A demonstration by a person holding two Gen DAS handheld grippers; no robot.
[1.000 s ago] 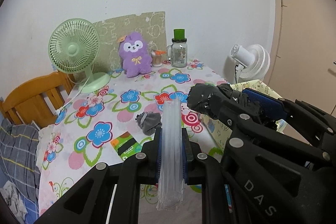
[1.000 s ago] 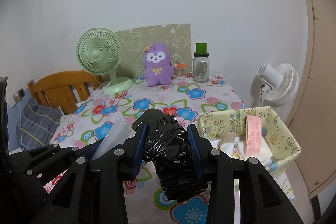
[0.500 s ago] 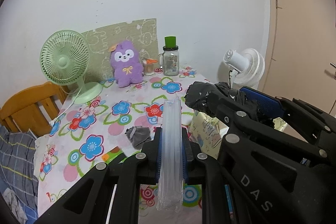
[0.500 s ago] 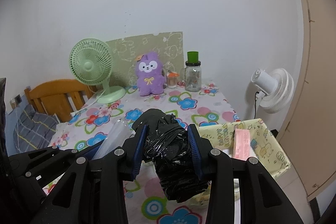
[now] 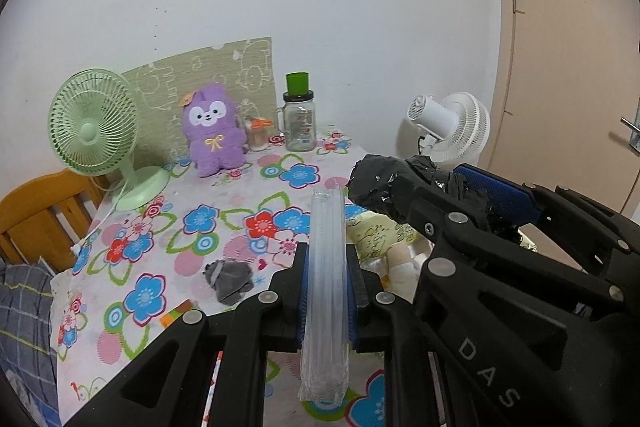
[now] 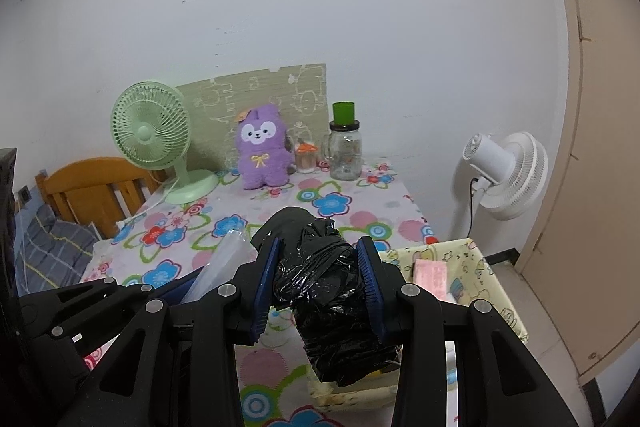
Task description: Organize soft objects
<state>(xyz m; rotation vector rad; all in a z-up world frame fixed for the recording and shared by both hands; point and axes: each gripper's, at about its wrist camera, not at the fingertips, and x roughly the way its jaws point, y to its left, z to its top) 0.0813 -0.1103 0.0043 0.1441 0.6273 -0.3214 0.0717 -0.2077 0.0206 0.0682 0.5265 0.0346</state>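
Left tongs [image 5: 327, 301] are being kept clamped on a clear plastic pack [image 5: 326, 275], held on edge, pads pressing its flat faces near the middle. Right tongs [image 6: 320, 287] are being kept closed around a black film bundle [image 6: 326, 291], gripped across its waist.

Both loads are being held above the counter [image 5: 132, 259], with the yellow bin [image 6: 476, 267] at 4 o'clock from the bundle in the right view. A grey cloth wad [image 5: 229, 279] is lying on the counter at 9 o'clock from the pack.

Handling, judged: both are looking light and soft. The pack is likely slippery and floppy, so a mid-length pinch is suiting it. The bundle is likely squashy and crinkly, so a waist grip is holding best. The wad is probably limp; a pinch at its bunched top is advised.
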